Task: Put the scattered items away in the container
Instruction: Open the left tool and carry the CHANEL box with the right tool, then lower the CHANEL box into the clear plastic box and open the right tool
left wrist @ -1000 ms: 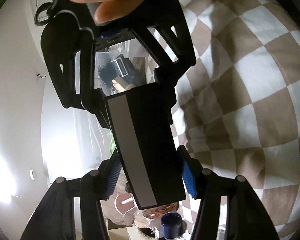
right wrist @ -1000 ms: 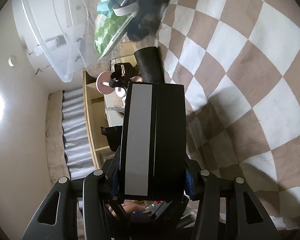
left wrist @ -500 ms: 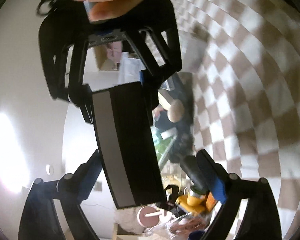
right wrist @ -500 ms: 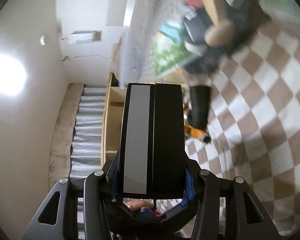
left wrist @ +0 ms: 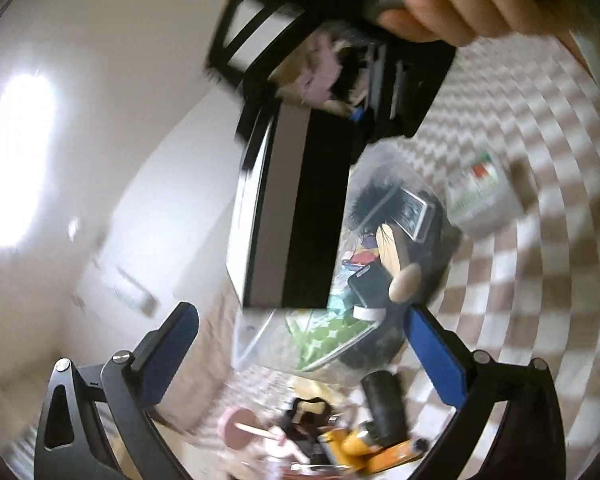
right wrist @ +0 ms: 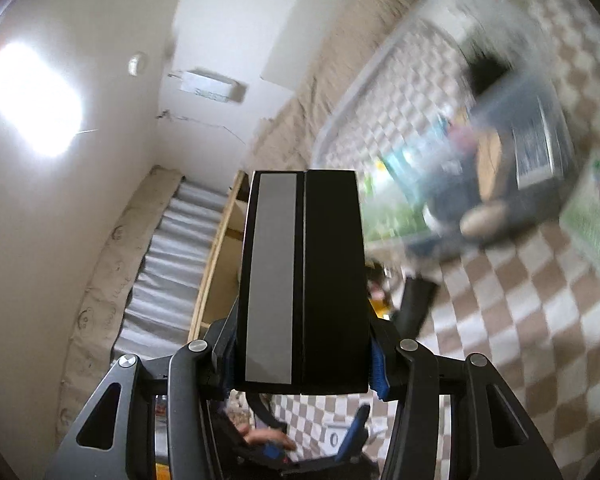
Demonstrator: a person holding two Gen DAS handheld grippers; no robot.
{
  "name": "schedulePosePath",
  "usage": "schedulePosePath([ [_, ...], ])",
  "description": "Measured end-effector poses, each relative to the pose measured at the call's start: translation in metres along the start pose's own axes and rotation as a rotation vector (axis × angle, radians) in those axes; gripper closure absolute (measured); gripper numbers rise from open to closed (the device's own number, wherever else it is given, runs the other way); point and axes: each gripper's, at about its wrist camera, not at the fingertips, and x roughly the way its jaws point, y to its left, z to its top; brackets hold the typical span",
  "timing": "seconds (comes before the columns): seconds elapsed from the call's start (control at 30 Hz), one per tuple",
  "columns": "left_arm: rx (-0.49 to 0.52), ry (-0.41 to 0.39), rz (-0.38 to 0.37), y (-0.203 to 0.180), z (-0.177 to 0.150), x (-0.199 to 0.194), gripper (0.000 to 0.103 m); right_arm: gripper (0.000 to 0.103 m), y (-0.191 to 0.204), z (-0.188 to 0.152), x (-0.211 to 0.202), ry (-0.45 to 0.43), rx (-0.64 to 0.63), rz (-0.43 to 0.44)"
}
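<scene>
Landmark: clear plastic container (left wrist: 380,264) on the checked cloth (left wrist: 540,280).

Left of the container, the left gripper (left wrist: 300,316) is seen with jaws spread wide and nothing between the blue pads (left wrist: 172,344). A second ago the black box with the grey stripe (left wrist: 292,216) was pinched by both tools; half a second ago the left jaws were already parting. The handover is judged done.

In front of the container, in the left view, the box is now carried by the right gripper (right wrist: 302,364) alone, jaws pressed onto its sides, hand (left wrist: 452,0) at the top. The box is held in the air above and near the container, not yet inside.

Inside the container: wooden brush (left wrist: 400,264), phone-like slab (left wrist: 370,286), green patterned pouch (left wrist: 328,332). Contents are blurred.

Right of the container, a tissue pack (left wrist: 480,196) lies on the cloth. Below it, a black cylinder (left wrist: 384,404) and orange tool (left wrist: 372,448) are still out.

Both views are motion-blurred. Next move is judged: box lowered in, left tool free for the next item.
</scene>
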Motion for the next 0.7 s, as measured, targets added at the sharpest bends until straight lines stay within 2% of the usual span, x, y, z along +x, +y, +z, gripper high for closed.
schedulePosePath([
  [0.07,-0.072,0.026,-0.019,0.007,0.003,0.009,0.0,0.052,0.009,0.017,-0.008,-0.024,-0.03,-0.002],
  [0.23,-0.142,0.032,-0.026,0.019,0.015,0.024,0.0,0.052,0.023,0.051,-0.019,-0.068,-0.098,-0.044],
  [0.37,-0.284,0.058,-0.061,0.043,0.024,0.035,0.0,0.052,0.024,0.077,-0.026,-0.101,-0.115,-0.081],
  [0.43,-0.356,0.071,-0.08,0.056,0.024,0.039,0.0,0.052,0.023,0.089,-0.028,-0.121,-0.12,-0.11],
  [0.53,-0.392,0.091,-0.082,0.07,0.021,0.046,0.0,0.052,0.02,0.105,-0.028,-0.145,-0.124,-0.158],
  [0.7,-0.519,0.136,-0.1,0.094,0.01,0.058,0.0,0.052,0.011,0.121,-0.01,-0.127,-0.137,-0.276],
])
